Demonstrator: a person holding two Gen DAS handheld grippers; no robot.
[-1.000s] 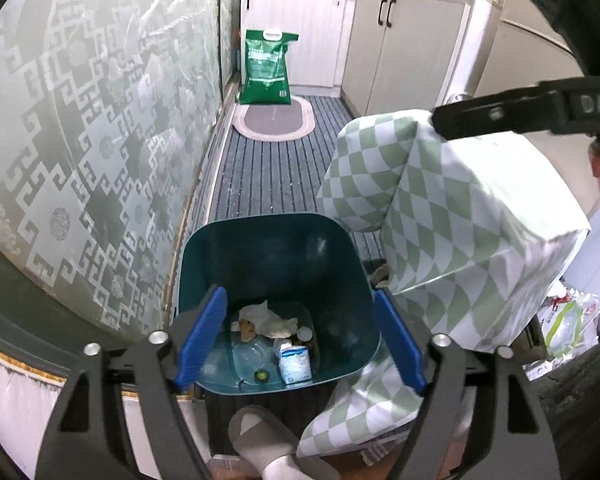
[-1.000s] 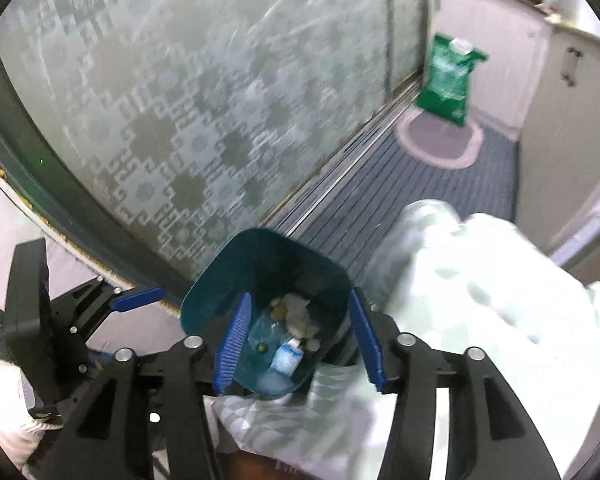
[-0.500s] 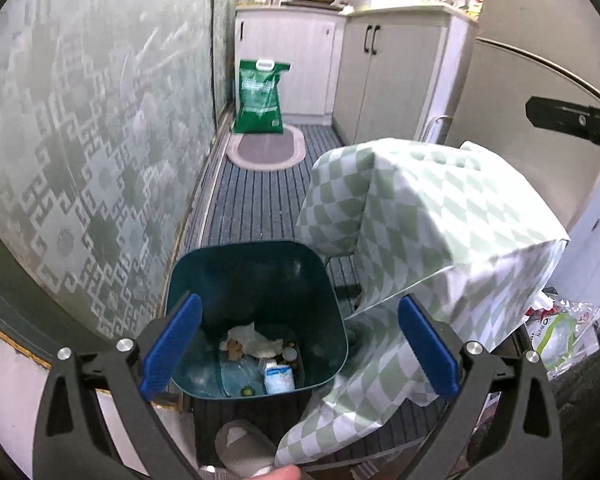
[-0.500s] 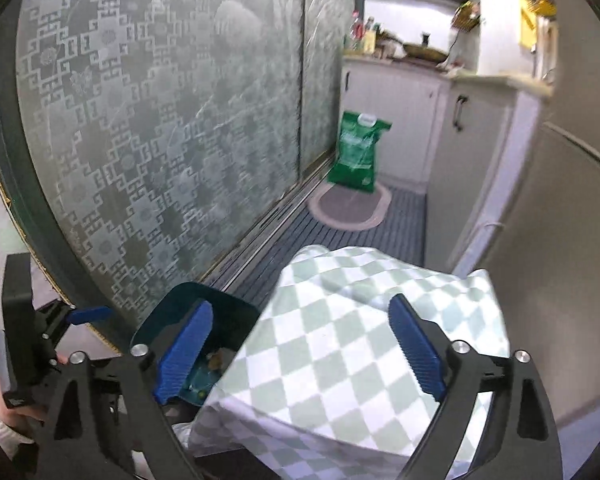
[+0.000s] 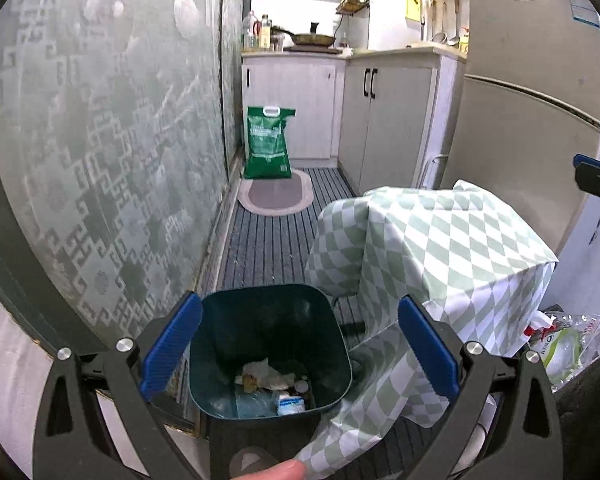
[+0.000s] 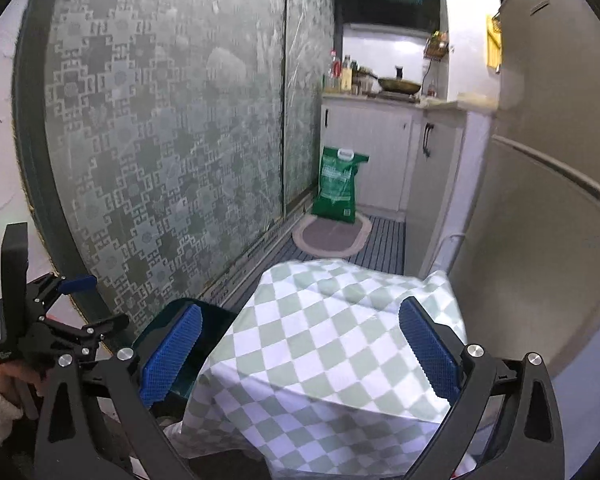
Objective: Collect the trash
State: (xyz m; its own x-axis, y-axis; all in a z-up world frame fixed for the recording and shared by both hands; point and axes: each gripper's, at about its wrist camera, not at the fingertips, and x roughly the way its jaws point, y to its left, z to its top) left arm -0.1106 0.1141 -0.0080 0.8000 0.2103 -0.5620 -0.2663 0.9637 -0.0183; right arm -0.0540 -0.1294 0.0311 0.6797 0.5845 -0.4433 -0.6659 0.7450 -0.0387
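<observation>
A dark teal trash bin [image 5: 220,344] stands on the floor below my left gripper [image 5: 298,354], which is open and empty above it. In the bin lie crumpled paper [image 5: 266,374], a small white carton [image 5: 290,404] and clear plastic. My right gripper [image 6: 298,354] is open and empty, high above a table under a green-and-white checked cloth [image 6: 340,344]. The bin's rim [image 6: 168,312] shows at the lower left of the right wrist view. The left gripper [image 6: 66,300] also shows there at the far left.
A patterned glass sliding door [image 5: 100,160] runs along the left. The cloth-covered table [image 5: 440,248] stands right of the bin. A green bag [image 5: 268,142], an oval mat [image 5: 276,196], white cabinets [image 5: 384,120] and a fridge [image 5: 520,112] lie beyond. Plastic bags [image 5: 560,344] lie at the right.
Both grippers have risen and pulled back from the bin. Both sets of jaws have spread wider. The right gripper now looks over the checked cloth instead of into the bin.
</observation>
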